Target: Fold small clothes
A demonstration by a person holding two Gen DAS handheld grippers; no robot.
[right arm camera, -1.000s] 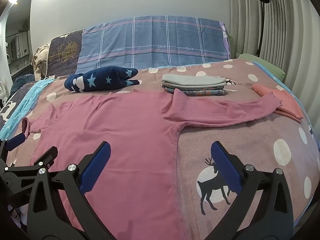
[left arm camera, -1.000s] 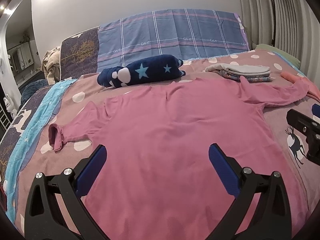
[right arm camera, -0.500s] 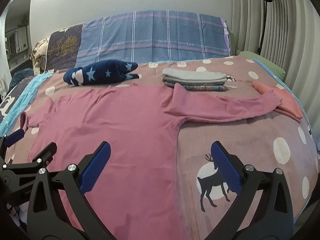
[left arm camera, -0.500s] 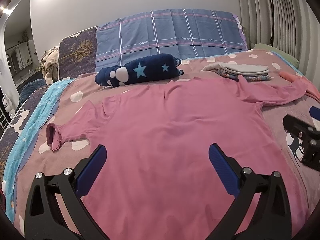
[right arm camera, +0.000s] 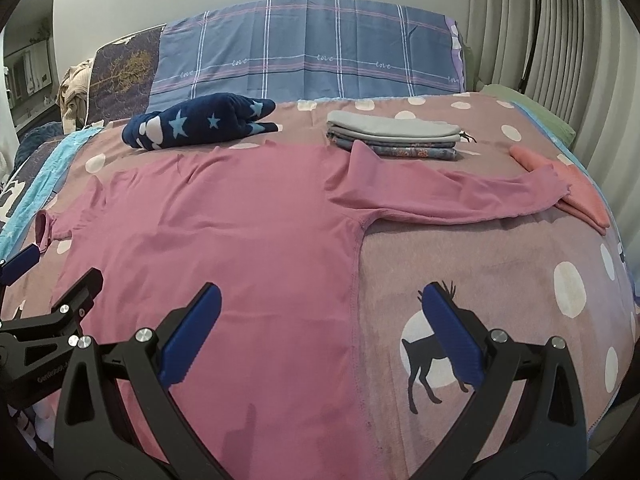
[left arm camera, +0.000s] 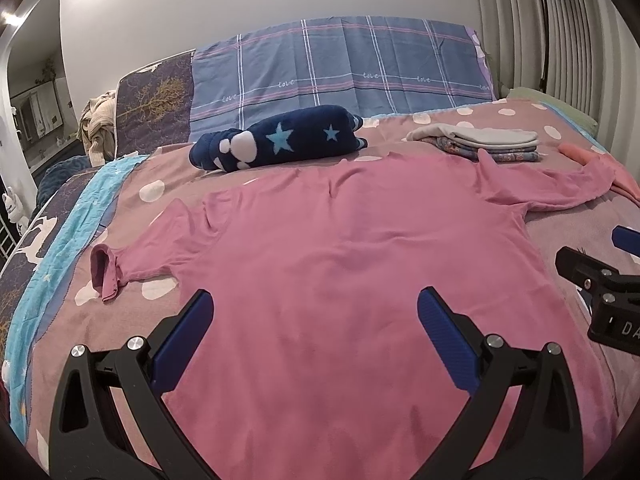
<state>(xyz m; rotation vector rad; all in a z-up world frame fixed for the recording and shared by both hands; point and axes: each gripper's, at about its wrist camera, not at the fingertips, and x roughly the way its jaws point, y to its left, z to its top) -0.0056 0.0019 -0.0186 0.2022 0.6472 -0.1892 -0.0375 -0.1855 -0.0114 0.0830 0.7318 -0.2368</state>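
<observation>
A pink long-sleeved shirt [left arm camera: 332,256] lies spread flat on the bed, also in the right wrist view [right arm camera: 240,240]. Its left sleeve [left arm camera: 120,264] is bunched short with the cuff rolled; its right sleeve [right arm camera: 452,196] stretches out to the right. My left gripper [left arm camera: 316,320] is open and empty above the shirt's lower body. My right gripper [right arm camera: 320,320] is open and empty, straddling the shirt's right side seam above the bedspread [right arm camera: 500,264]. Each gripper shows at the edge of the other's view.
A navy star-print bundle [left arm camera: 276,140] lies beyond the shirt. A stack of folded clothes [right arm camera: 394,138] sits at the back right. A salmon garment [right arm camera: 576,188] lies under the right cuff. A plaid pillow [right arm camera: 312,60] stands at the head.
Both grippers have drawn back a little and tilted, so the shirt sits slightly farther off. The shirt has not moved and both grippers stayed open.
</observation>
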